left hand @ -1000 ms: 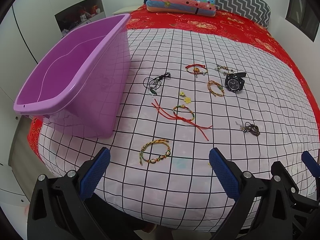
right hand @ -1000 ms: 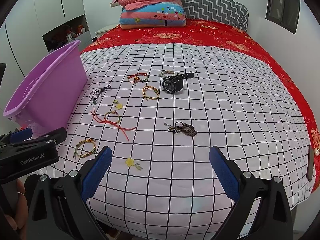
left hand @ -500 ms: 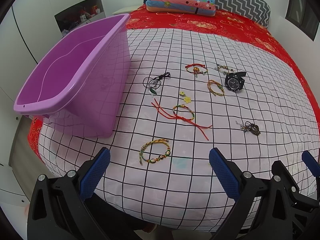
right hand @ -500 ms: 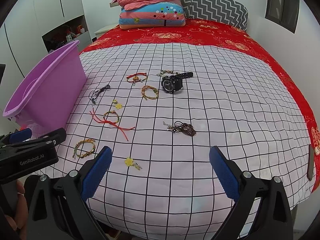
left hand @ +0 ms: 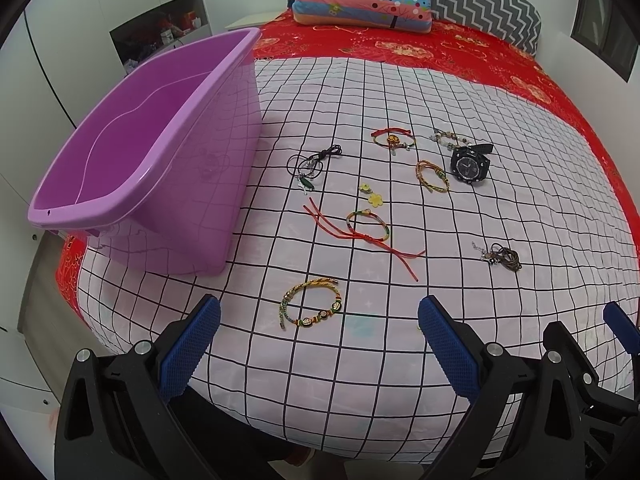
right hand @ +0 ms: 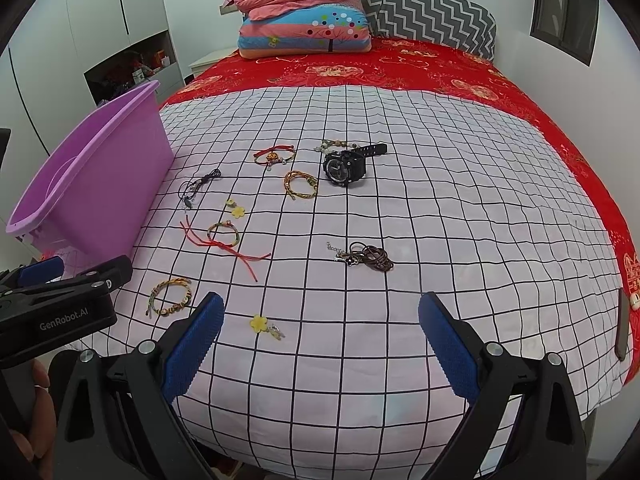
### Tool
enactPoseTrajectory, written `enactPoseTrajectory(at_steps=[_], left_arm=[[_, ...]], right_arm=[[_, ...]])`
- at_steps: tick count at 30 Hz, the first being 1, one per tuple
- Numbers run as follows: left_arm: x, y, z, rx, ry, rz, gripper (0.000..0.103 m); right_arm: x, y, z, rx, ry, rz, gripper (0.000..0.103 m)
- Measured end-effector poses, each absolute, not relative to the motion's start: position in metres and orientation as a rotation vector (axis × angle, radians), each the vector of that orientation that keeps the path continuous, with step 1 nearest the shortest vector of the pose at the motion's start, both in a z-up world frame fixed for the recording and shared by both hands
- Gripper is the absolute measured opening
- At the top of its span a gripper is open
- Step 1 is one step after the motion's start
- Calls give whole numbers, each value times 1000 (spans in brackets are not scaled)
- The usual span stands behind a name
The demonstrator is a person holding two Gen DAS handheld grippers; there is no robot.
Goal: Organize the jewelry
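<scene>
Several pieces of jewelry lie scattered on the checked sheet [left hand: 360, 360]. A beaded bracelet [left hand: 310, 307] lies just ahead of my open left gripper [left hand: 319, 328]. Farther off are a red-cord bracelet [left hand: 366, 229], yellow flower charms [left hand: 371, 195], a black cord necklace [left hand: 311, 162], a black watch [left hand: 469, 165] and a brown cord bracelet [left hand: 505, 257]. An empty purple tub [left hand: 132, 152] stands at the left. My right gripper [right hand: 320, 322] hangs open over the bed's near edge, behind a yellow flower charm [right hand: 265, 325] and the brown cord bracelet [right hand: 367, 257].
Folded bedding and pillows [right hand: 308, 20] are stacked at the head of the red bedspread [right hand: 440, 68]. A dark flat object [right hand: 622, 324] lies at the bed's right edge. A hand [right hand: 24, 408] holds the left gripper's body [right hand: 56, 308] at lower left.
The right gripper's view has drifted slightly closer to the bed. The left gripper and the jewelry have not visibly moved.
</scene>
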State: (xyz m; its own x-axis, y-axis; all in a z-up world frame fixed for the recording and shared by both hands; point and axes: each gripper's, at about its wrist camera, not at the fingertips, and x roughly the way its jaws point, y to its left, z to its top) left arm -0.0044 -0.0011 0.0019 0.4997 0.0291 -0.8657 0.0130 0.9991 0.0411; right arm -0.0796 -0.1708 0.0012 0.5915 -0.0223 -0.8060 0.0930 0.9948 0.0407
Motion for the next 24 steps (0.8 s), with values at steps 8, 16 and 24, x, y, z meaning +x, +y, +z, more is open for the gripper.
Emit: enactPoseTrajectory(at_steps=[8, 16, 24], left_arm=[[-4, 0, -2, 51, 1052, 11, 97], [-3, 2, -15, 62, 1068, 16, 97], [-7, 11, -36, 54, 1069, 20, 97]], right_arm=[[-78, -170, -2, 84, 943, -62, 93], [-79, -170, -13, 89, 953, -49, 93], [-81, -169, -41, 86, 983, -26, 93]])
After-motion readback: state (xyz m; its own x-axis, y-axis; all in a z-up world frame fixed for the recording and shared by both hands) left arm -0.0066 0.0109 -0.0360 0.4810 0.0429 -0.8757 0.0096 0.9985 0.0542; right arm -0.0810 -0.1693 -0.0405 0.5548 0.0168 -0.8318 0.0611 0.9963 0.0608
